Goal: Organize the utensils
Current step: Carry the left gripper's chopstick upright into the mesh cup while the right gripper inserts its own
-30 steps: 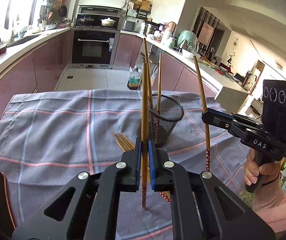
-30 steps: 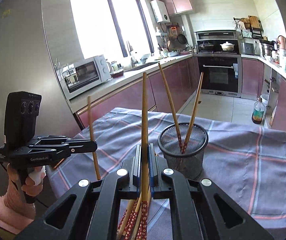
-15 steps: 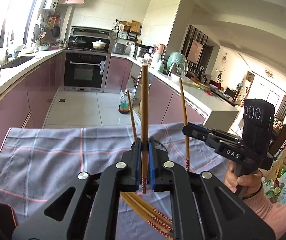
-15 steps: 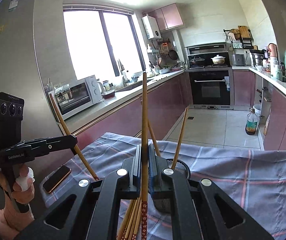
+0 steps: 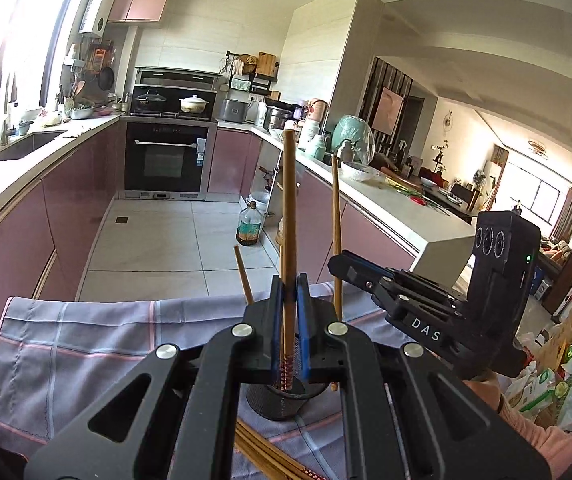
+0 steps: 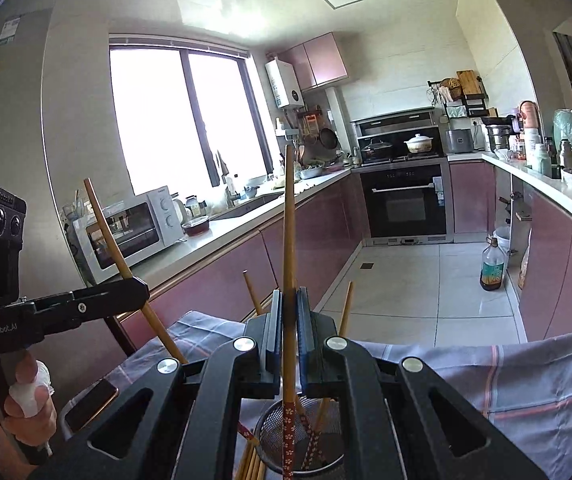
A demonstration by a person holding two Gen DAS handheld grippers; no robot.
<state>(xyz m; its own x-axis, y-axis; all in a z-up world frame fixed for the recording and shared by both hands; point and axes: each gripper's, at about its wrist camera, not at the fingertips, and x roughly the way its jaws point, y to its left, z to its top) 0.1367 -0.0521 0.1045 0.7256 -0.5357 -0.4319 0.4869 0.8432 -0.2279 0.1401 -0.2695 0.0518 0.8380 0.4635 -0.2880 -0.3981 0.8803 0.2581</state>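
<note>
While each hand-held gripper pinches one chopstick, both sticks stand nearly upright, patterned tips down. The left hand-held gripper [image 5: 289, 300] holds its chopstick [image 5: 288, 216] with the tip over the mesh cup [image 5: 275, 402]; the right hand-held gripper [image 6: 289, 312] holds its chopstick [image 6: 288, 240] with the tip inside the cup's rim [image 6: 261, 424]. Two more sticks lean in the cup, and loose ones [image 5: 273, 460] lie on the cloth-covered surface [image 5: 85, 344]. Readable writing: "DAS" on the right tool, "GenRobot_AI" on the left. Gripper bodies hide most of the cup.
</note>
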